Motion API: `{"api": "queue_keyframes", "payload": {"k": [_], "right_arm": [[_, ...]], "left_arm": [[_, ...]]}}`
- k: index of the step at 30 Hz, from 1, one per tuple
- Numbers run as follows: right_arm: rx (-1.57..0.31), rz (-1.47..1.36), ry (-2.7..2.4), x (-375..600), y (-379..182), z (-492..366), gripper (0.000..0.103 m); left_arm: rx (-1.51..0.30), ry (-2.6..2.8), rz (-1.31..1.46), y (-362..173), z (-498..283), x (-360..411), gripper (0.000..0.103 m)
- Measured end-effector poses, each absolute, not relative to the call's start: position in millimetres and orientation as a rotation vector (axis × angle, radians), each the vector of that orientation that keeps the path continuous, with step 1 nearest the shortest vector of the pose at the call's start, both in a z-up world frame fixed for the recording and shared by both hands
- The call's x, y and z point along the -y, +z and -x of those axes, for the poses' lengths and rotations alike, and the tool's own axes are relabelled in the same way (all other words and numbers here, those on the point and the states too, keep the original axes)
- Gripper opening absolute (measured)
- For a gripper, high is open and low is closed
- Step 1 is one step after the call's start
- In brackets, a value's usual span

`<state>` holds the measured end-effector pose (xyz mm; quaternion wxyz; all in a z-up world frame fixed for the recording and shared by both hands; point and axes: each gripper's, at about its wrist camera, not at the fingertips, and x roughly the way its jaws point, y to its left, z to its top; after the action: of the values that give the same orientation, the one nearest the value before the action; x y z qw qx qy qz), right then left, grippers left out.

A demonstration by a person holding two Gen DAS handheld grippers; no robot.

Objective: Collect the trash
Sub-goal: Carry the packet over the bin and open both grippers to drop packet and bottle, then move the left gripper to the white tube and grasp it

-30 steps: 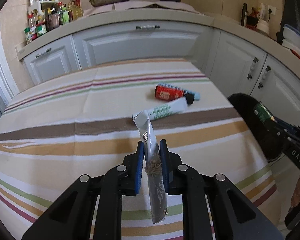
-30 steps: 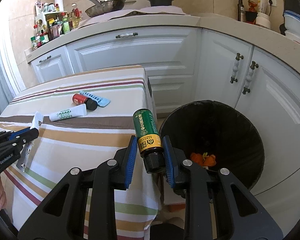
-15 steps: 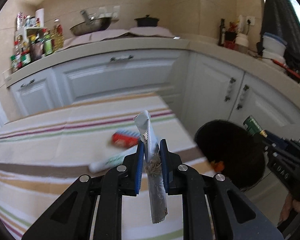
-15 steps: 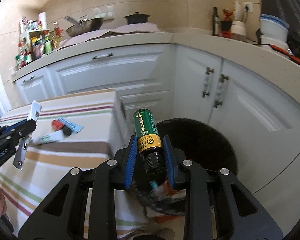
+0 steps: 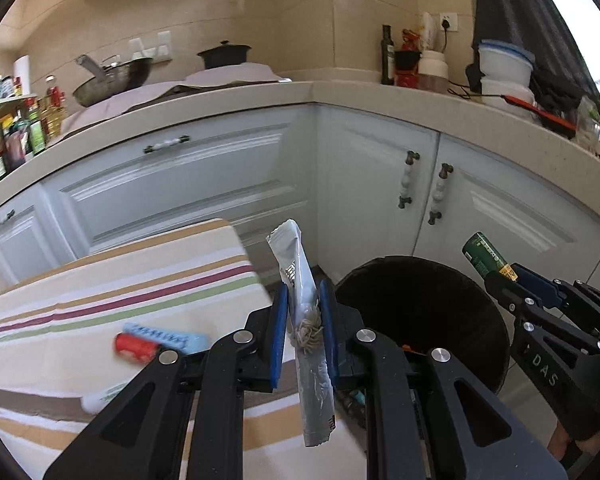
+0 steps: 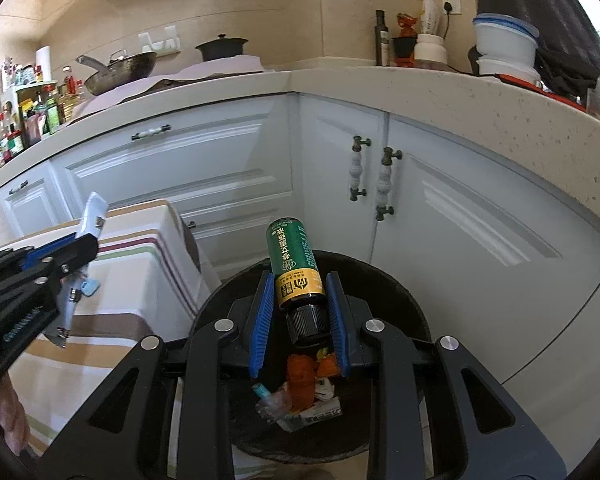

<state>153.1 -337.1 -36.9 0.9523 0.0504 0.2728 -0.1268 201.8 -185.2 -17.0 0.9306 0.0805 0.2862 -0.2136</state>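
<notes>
My left gripper point(image 5: 303, 312) is shut on a grey plastic wrapper point(image 5: 306, 312) and holds it above the right edge of the striped table point(image 5: 100, 292), beside the black trash bin point(image 5: 428, 300). My right gripper point(image 6: 298, 300) is over the bin point(image 6: 396, 300), with its jaws parted a little wider than the green bottle point(image 6: 294, 260) between them. The bottle's black cap points down at the trash inside. The bottle also shows in the left wrist view point(image 5: 486, 256). The wrapper shows in the right wrist view point(image 6: 88, 220).
A red bottle point(image 5: 134, 347), a blue packet point(image 5: 168, 336) and a white tube point(image 5: 100, 398) lie on the table. The bin holds orange and mixed trash point(image 6: 304, 384). White cabinets point(image 6: 380, 184) and a cluttered counter point(image 5: 380, 92) stand behind.
Both grippers have swung right from over the table toward the bin. The right gripper's jaws have widened around the green bottle, now above the bin's inside.
</notes>
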Motion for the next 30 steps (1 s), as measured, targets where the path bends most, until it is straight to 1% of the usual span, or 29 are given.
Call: {"api": "queue_keyframes", "payload": {"k": [7, 8, 9, 10, 12, 14, 21, 26, 30], "right_arm": [[-0.556, -0.134, -0.293, 359, -48, -163, 0.027], [-0.554, -0.142, -0.297, 363, -50, -164, 0.032], [-0.559, -0.153, -0.300, 368, -52, -167, 0.042], [-0.560, -0.162, -0.311, 372, -55, -168, 0.044], [-0.567, -0.168, -0.325, 378, -58, -170, 0.044], [-0.568, -0.170, -0.333, 381, -59, -170, 0.044], [-0.564, -0.160, -0.342, 377, -55, -160, 0.044], [-0.564, -0.156, -0.312, 363, -48, -157, 0.044], [-0.570, -0.153, -0.256, 340, -45, -158, 0.044]], "left_arm": [[-0.617, -0.473, -0.202, -28, -215, 219, 0.018], [-0.625, -0.479, -0.212, -31, -218, 224, 0.019], [-0.631, -0.480, -0.219, -33, -220, 229, 0.022], [-0.640, -0.483, -0.223, -36, -222, 233, 0.025], [-0.651, -0.484, -0.229, -39, -224, 238, 0.034], [-0.653, -0.480, -0.234, -41, -225, 241, 0.042], [-0.644, -0.470, -0.227, -36, -220, 234, 0.053], [-0.637, -0.439, -0.211, -29, -213, 209, 0.058], [-0.639, -0.392, -0.196, -26, -206, 175, 0.062]]}}
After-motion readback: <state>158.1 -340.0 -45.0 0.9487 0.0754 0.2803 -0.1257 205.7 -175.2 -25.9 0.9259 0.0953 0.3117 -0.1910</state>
